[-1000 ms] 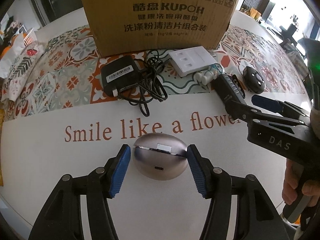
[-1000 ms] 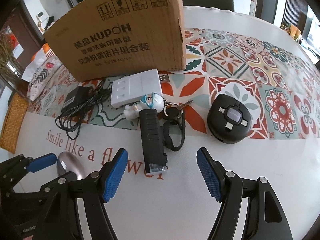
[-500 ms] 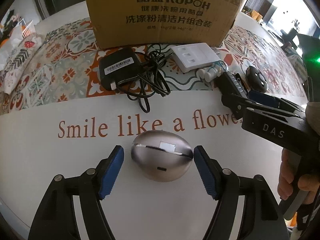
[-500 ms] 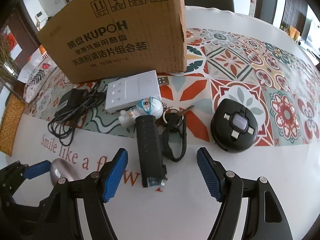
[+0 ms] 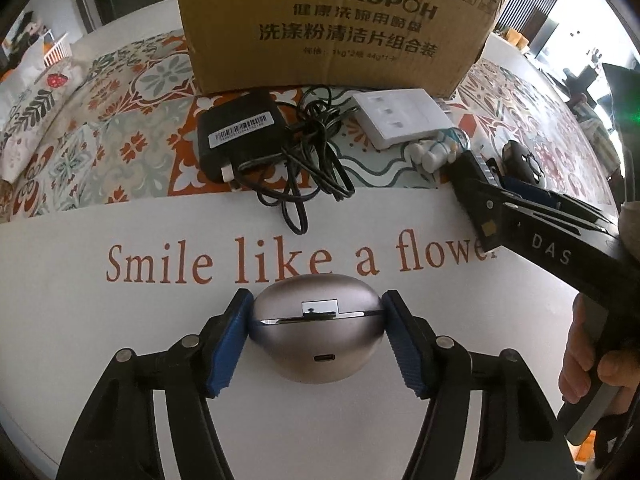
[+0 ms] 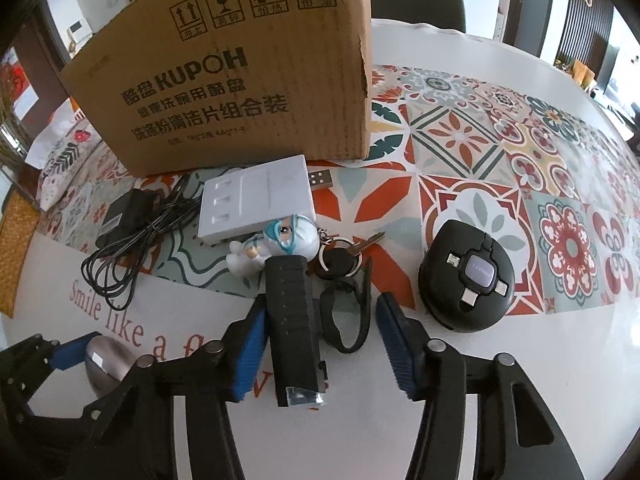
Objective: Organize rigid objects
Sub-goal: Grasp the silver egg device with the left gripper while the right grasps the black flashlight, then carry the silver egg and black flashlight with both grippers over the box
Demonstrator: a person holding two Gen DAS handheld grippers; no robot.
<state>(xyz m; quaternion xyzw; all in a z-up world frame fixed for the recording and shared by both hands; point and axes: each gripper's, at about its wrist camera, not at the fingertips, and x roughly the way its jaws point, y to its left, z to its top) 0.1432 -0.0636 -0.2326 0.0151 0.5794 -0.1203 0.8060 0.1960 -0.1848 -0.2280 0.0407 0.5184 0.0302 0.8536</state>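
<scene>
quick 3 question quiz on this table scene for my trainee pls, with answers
1. What sits between the pads of the left gripper?
A. silver case
B. charger
C. key

2. True or false: the white hub lies outside the box, in front of it.

3. Name the thing that the right gripper straddles.

Key
1. A. Both pads press on the case; the jaws have just been closing.
2. True.
3. The torch. The jaws have just been closing around it, but one pad is clear of it, so there is no grip yet.
</scene>
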